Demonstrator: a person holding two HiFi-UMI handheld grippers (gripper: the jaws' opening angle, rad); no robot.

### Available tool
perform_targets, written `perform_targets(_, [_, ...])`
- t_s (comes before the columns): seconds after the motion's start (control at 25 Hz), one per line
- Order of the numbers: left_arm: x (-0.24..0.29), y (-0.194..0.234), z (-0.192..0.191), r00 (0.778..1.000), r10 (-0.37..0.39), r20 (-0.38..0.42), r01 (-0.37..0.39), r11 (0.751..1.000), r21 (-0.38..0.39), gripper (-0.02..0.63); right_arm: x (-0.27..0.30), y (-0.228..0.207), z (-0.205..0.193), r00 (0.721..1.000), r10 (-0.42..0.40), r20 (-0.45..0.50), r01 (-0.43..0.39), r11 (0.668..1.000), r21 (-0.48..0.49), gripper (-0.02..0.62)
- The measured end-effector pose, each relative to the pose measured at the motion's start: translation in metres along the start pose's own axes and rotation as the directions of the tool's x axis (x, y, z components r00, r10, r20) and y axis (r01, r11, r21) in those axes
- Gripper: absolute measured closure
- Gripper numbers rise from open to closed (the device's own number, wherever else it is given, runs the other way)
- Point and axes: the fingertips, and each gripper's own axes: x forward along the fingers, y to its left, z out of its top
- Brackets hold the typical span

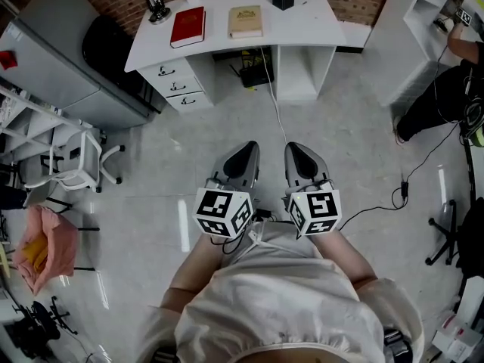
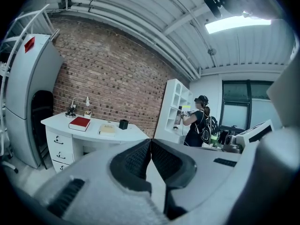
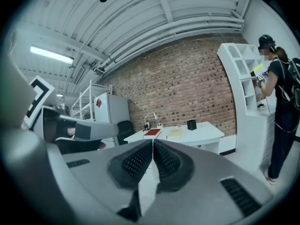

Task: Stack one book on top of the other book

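The grey left gripper (image 1: 245, 150) and right gripper (image 1: 296, 150) are pointing forward, jaws pressed together, empty. Well ahead on a white desk (image 1: 302, 17), a red hardcover book (image 1: 187, 26) and a cream hardcover book (image 1: 246, 21) are lying side by side, apart, long edges running away, nearer the left gripper.

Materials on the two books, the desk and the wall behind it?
The red hardcover book looks like coated board: stiff, flat, slight sheen. The beige book seems matte paper or board, with a printed emblem. The white desk is probably laminated board, smooth and uniform. The brick wall is bare brick, mortar lines showing.
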Motion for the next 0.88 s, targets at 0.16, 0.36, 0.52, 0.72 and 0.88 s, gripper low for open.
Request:
perform_targets(0.16, [0.015, 0.013, 0.001, 1.0, -0.008, -0.009, 0.008, 1.0, 0.01, 0.586, 0.019, -0.007, -0.001, 1.0, -0.014, -0.004, 0.014, 1.0, 0.009, 0.568])
perform_targets(0.36, [0.04, 0.039, 0.005, 1.0, -0.025, -0.015, 0.025, 1.0, 0.008, 0.586, 0.049, -0.013, -0.001, 0.999, -0.031, -0.013, 0.031, 1.0, -0.001, 0.568])
perform_targets(0.52, [0.068, 0.068, 0.016, 0.999, -0.05, -0.018, 0.049, 0.999, -0.016, 0.586, 0.084, -0.02, 0.005, 0.998, -0.065, -0.027, 0.064, 0.998, -0.011, 0.568])
perform_targets(0.72, [0.11, 0.11, 0.035, 0.996, -0.081, -0.022, 0.08, 0.996, -0.038, 0.586, 0.138, -0.035, 0.014, 0.992, -0.116, -0.044, 0.116, 0.993, -0.011, 0.568])
perform_targets(0.88, [0.142, 0.161, 0.059, 0.996, -0.092, -0.02, 0.091, 0.994, -0.054, 0.586, 0.194, -0.035, 0.028, 0.989, -0.142, -0.05, 0.142, 0.99, -0.013, 0.568])
